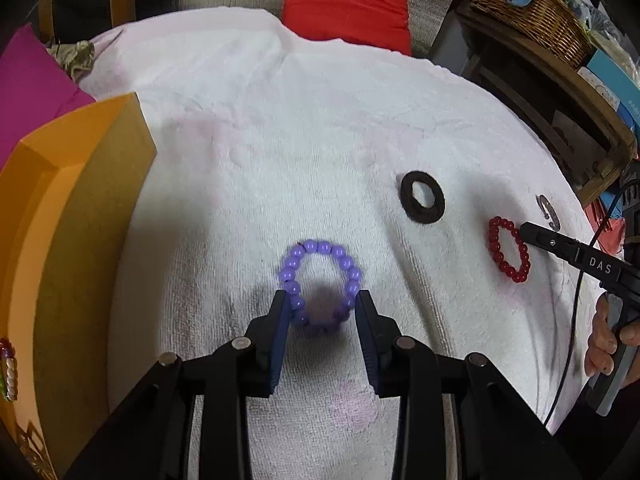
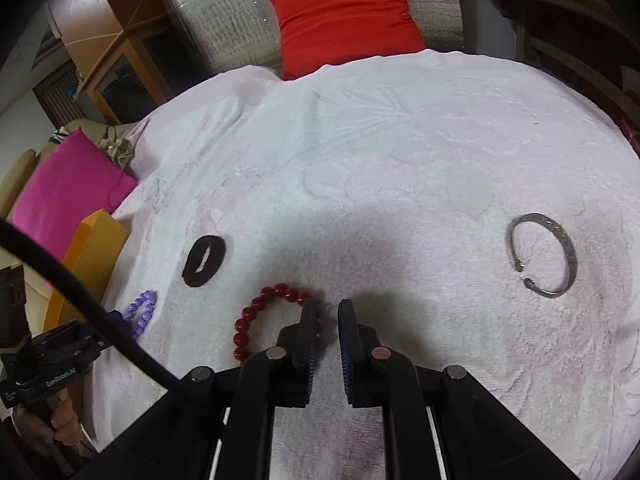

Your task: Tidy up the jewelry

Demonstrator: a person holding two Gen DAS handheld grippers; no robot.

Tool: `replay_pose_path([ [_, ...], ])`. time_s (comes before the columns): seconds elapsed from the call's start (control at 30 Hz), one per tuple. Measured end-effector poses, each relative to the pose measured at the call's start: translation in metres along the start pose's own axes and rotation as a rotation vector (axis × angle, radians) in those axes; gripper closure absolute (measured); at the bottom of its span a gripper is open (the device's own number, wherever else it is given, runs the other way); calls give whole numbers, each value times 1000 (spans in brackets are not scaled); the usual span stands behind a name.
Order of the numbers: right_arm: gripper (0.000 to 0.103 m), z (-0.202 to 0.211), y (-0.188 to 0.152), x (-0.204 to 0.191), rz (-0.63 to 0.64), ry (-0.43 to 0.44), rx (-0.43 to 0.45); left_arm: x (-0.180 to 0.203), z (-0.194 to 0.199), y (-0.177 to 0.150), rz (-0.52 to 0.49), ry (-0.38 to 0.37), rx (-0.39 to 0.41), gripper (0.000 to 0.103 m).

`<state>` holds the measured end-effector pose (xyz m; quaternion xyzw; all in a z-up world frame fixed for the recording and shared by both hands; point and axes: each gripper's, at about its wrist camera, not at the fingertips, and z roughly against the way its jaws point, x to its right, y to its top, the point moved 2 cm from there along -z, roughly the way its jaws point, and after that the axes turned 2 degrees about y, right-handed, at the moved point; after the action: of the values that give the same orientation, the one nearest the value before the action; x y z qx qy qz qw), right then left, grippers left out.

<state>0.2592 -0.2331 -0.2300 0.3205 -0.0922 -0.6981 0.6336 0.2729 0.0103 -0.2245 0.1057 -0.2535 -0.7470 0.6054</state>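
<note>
A purple bead bracelet (image 1: 322,247) lies on the white towel (image 1: 280,140), and my left gripper (image 1: 322,300) is shut on it, a pad pressed against each side of the ring's near half. To the right a red bead bracelet (image 1: 498,256) lies flat, with my right gripper (image 1: 524,232) tipped onto its far edge. In the right wrist view my right gripper (image 2: 328,310) stands narrowly open. The red bracelet (image 2: 240,336) curves left of the left finger and runs behind it; I cannot tell whether any bead sits in the gap. The purple bracelet (image 2: 142,312) and left gripper (image 2: 116,316) show at far left.
An orange box (image 1: 80,200) stands at the left, a bead bracelet (image 1: 8,368) inside it. A black ring (image 1: 406,200) lies between the bracelets. A silver bangle (image 2: 572,256) lies at the right. Pink and red cushions and a wicker basket (image 1: 532,12) border the towel.
</note>
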Motion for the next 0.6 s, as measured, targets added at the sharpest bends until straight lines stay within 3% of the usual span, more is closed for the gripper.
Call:
replay_pose_path([
  [0.13, 83, -12, -4, -11, 45, -35, -32, -2, -5, -1, 14, -10, -11, 69],
  [0.27, 83, -13, -8, -19, 112, -80, -10, -2, -8, 1, 19, -24, -4, 69],
  [0.37, 91, -13, -10, -20, 154, -119, 4, -7, -9, 2, 39, -39, -1, 69],
  [0.6, 92, -1, -6, 1, 119, -144, 27, -16, -9, 6, 93, -63, -10, 72],
])
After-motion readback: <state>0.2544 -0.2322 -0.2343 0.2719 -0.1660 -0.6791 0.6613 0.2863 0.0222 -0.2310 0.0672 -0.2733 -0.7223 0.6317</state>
